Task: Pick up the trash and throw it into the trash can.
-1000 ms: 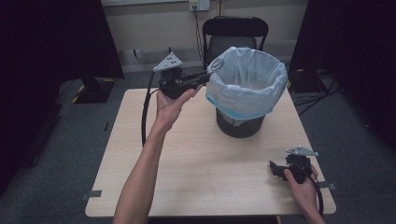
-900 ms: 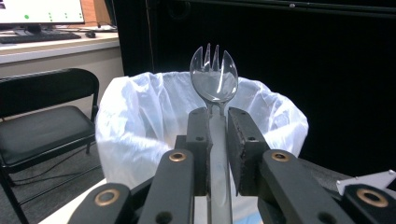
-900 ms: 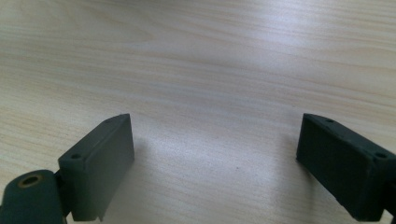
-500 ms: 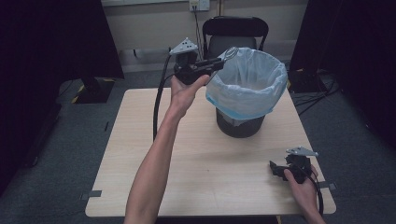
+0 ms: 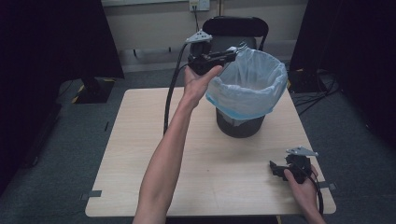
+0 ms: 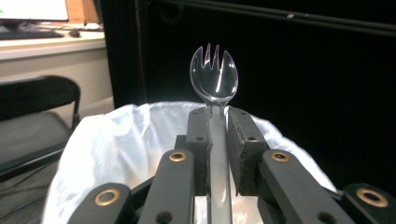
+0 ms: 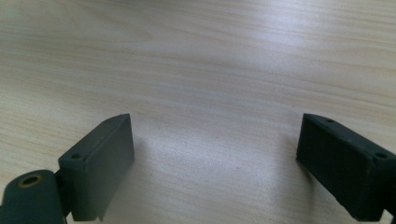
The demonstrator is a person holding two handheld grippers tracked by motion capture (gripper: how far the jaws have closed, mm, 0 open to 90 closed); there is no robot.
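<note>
My left gripper (image 5: 231,53) is raised at the back left rim of the bin (image 5: 247,88), shut on a clear plastic spork (image 6: 214,79). The spork's handle runs between the jaws and its bowl and tines stick up beyond them, over the bin's white liner (image 6: 116,144). The bin is a black pail with a pale blue-white bag folded over its rim, standing at the back right of the table (image 5: 140,154). My right gripper (image 5: 276,169) rests low at the front right of the table, open, with bare wood (image 7: 210,93) between its jaws.
A black folding chair (image 5: 236,28) stands behind the table, beyond the bin. Dark curtains hang at both sides, and cables lie on the floor at the right. The left gripper's cable (image 5: 170,93) hangs down over the table's back left part.
My left gripper has moved right and up with the spork, from left of the bin to above its back rim. The right gripper has stayed where it was.
</note>
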